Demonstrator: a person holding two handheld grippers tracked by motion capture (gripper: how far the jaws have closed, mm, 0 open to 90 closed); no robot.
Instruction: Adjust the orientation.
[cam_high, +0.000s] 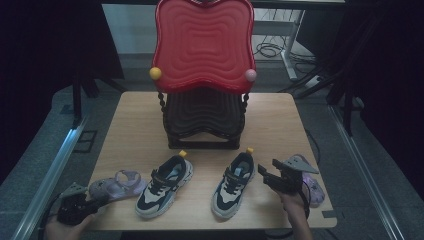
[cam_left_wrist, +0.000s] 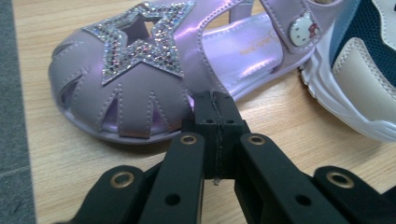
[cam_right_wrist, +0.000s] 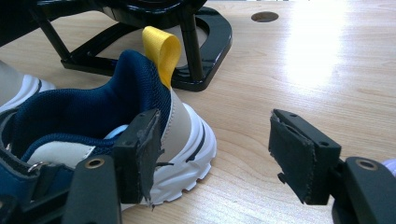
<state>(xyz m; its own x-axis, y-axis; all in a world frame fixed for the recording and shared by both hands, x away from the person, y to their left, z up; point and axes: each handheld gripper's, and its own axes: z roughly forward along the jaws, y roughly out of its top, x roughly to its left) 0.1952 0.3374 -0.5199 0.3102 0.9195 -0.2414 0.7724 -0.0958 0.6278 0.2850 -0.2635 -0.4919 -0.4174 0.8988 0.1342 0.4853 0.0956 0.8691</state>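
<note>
Two navy and white sneakers with yellow heel tabs, the left sneaker (cam_high: 163, 186) and the right sneaker (cam_high: 233, 184), lie on the wooden table (cam_high: 135, 125). A purple sandal (cam_high: 117, 184) with a glittery star (cam_left_wrist: 140, 42) lies at the front left. My left gripper (cam_high: 98, 201) is shut, its tips (cam_left_wrist: 217, 116) right at the sandal's toe (cam_left_wrist: 121, 93), with nothing between them. My right gripper (cam_high: 265, 172) is open beside the right sneaker's heel (cam_right_wrist: 154, 112); its left pad (cam_right_wrist: 140, 154) is close to the heel, its right pad (cam_right_wrist: 296, 156) over bare table. A second purple sandal (cam_high: 314, 189) lies behind that hand.
A black shoe rack (cam_high: 202, 122) with a red wavy tray (cam_high: 202, 42) on top stands at the table's back middle; its foot (cam_right_wrist: 205, 42) is just beyond the sneaker heel. The front table edge is close under both hands. A round hole (cam_right_wrist: 265, 17) marks the tabletop.
</note>
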